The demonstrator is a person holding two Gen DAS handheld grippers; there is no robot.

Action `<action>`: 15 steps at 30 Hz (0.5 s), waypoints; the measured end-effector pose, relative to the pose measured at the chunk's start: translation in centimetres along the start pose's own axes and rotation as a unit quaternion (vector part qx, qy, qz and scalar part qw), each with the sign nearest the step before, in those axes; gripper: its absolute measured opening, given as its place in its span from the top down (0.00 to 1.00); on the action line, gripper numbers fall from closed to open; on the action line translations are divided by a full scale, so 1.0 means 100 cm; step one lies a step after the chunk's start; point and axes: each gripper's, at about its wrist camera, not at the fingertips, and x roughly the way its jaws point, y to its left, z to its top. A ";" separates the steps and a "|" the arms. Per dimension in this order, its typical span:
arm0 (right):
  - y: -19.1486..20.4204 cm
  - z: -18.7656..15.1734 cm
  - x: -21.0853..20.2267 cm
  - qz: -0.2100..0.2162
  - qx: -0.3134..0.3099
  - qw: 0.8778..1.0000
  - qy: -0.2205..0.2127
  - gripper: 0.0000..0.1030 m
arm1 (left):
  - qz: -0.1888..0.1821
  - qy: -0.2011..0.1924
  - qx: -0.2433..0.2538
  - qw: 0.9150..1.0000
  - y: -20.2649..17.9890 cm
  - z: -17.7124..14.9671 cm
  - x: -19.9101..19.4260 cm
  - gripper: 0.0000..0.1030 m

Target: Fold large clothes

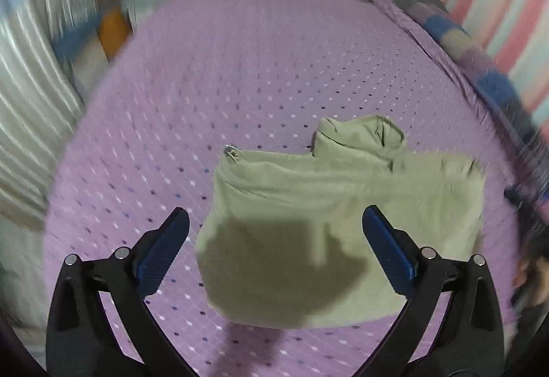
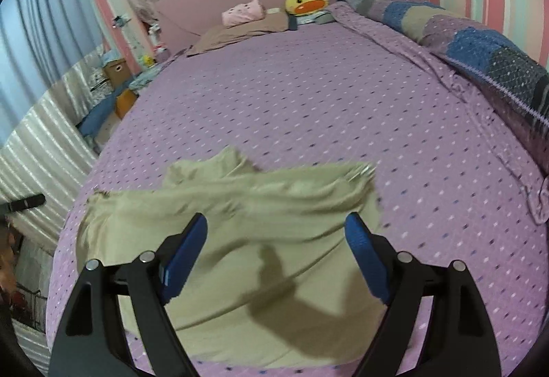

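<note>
A khaki-green garment (image 1: 343,222) lies folded into a rough rectangle on the purple dotted bedsheet (image 1: 257,68), with its hood bunched at the far side and a metal zipper pull at one corner. My left gripper (image 1: 276,222) is open and empty, held above the garment's near left part. In the right wrist view the same garment (image 2: 240,232) lies under my right gripper (image 2: 276,229), which is open and empty above its near edge. Gripper shadows fall on the cloth.
Pillows (image 2: 243,25), a pink plush (image 2: 242,11) and a yellow duck plush (image 2: 307,2) sit at the pink headboard. A rolled patchwork blanket (image 2: 463,33) runs along the right edge by the striped wall. Curtains and boxes (image 2: 116,75) stand off the left side.
</note>
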 end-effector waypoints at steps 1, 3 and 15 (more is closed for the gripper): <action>0.006 -0.006 0.002 0.003 -0.001 1.000 0.000 0.20 | 0.001 -0.017 0.006 1.000 -0.018 -0.019 -0.001 0.03; 0.022 -0.022 0.007 0.009 -0.008 1.000 -0.009 0.20 | -0.011 -0.031 0.004 0.999 -0.038 -0.042 0.003 0.03; 0.054 -0.041 0.073 -0.008 -0.048 0.999 -0.003 0.86 | 0.040 -0.040 0.008 0.998 -0.069 -0.040 0.095 0.84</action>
